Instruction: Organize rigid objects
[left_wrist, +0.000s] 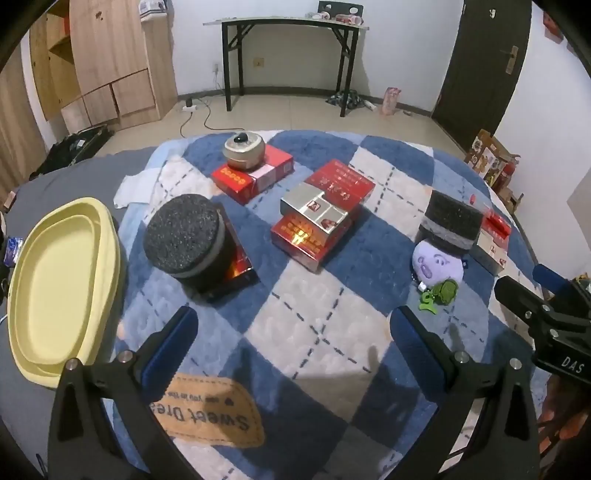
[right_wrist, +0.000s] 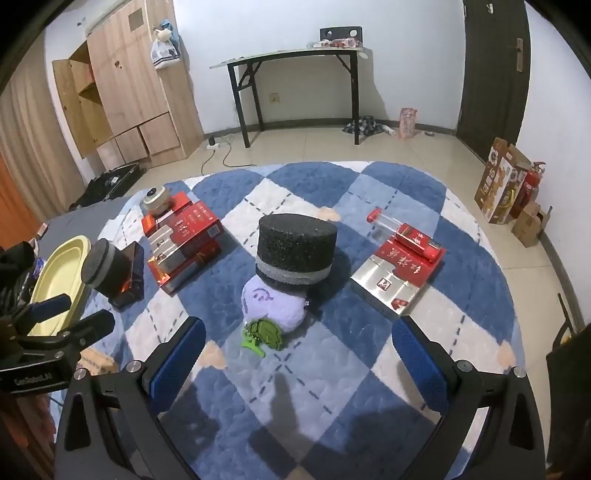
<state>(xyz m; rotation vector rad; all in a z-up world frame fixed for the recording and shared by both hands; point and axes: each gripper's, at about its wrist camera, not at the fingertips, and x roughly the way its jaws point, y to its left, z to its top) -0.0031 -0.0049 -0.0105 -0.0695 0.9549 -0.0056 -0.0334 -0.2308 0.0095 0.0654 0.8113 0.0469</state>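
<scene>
My left gripper is open over the checked blanket, nothing between its fingers. Ahead of it a black foam cylinder lies on a dark red box. A stack of red and silver boxes sits in the middle. A beige round pot stands on a red box farther back. My right gripper is open too, just short of a purple plush toy. A second black foam cylinder rests on the plush. A silver and red box with a red tube lies to the right.
A yellow oval tray lies at the blanket's left edge. A green leaf charm sits in front of the plush. Beyond the blanket are a tiled floor, a black folding table, a wooden wardrobe and a dark door.
</scene>
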